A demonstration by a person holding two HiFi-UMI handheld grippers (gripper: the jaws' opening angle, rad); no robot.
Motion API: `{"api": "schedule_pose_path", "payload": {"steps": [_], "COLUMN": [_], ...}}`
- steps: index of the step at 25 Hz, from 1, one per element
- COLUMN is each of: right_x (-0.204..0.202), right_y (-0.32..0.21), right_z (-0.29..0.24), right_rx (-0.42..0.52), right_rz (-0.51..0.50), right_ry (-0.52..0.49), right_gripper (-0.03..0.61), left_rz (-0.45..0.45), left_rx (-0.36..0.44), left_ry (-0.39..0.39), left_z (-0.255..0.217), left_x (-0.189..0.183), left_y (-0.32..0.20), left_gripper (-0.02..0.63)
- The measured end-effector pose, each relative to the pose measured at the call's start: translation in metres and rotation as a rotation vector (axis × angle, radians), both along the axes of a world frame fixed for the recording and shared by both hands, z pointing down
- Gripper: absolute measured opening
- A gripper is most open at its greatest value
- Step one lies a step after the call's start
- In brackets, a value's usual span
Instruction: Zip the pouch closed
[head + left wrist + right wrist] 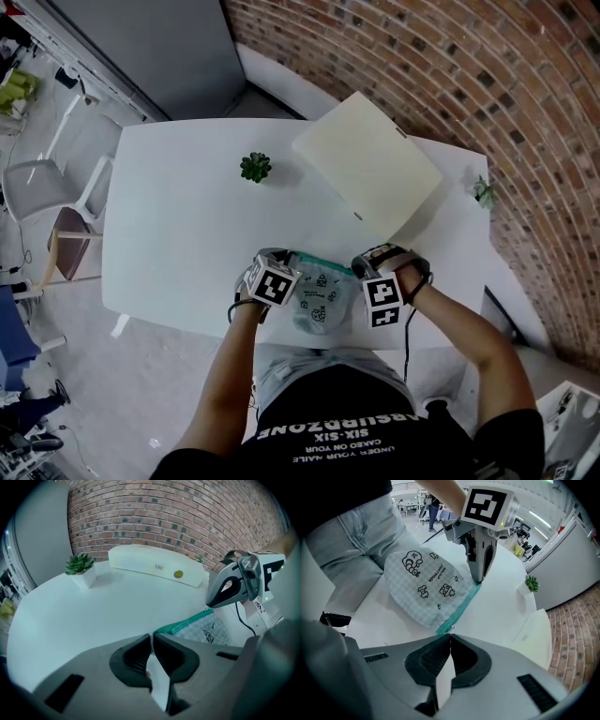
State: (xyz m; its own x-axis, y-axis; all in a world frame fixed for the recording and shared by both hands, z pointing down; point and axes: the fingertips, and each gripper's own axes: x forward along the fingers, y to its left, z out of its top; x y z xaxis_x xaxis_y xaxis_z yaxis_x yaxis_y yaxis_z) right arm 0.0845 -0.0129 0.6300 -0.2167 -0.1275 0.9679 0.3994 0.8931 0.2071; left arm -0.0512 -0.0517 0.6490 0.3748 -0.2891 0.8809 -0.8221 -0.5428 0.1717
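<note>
Looking down, we see the pouch (319, 302) lying flat at the near edge of the white tabletop (187, 234), just in front of the person. It is pale checked cloth with small black drawings, and its green zipper (323, 263) runs along the side away from the person.

We find the left tool (279, 261) at the left end of that zipper and the right tool (367, 264) at the right end, the pouch between them. In the left gripper view the jaws are pressed together, with the green end of the zipper right at their tips. In the right gripper view the jaws are likewise together, their tips meeting on the near end of the zipper. What exactly each pair pinches there is too small for us to make out.

Farther back on the tabletop stand a small plant (255, 167) in a white pot and, beside it, a flat cream box (370, 173). A brick wall (469, 75) rises behind them.
</note>
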Motion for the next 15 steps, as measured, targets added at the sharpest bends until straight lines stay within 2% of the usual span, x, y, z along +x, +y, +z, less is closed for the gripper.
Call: {"api": "schedule_pose_path", "payload": {"steps": [11,15], "right_x": [0.0059,0.0049], "right_y": [0.0039,0.0039], "right_z": [-0.0001,0.0017], "right_rx": [0.022,0.035], "right_rz": [0.101,0.144], "right_ry": [-0.053,-0.088], "right_gripper": [0.001,0.002], "left_rz": [-0.008,-0.043], "left_rx": [0.017,0.026], "left_ry": [-0.01,0.01], "left_z": [0.0002,0.0003], "left_x": [0.0002,-0.0011], "left_y": [0.0006,-0.0001], "left_gripper": [0.032,0.032]}}
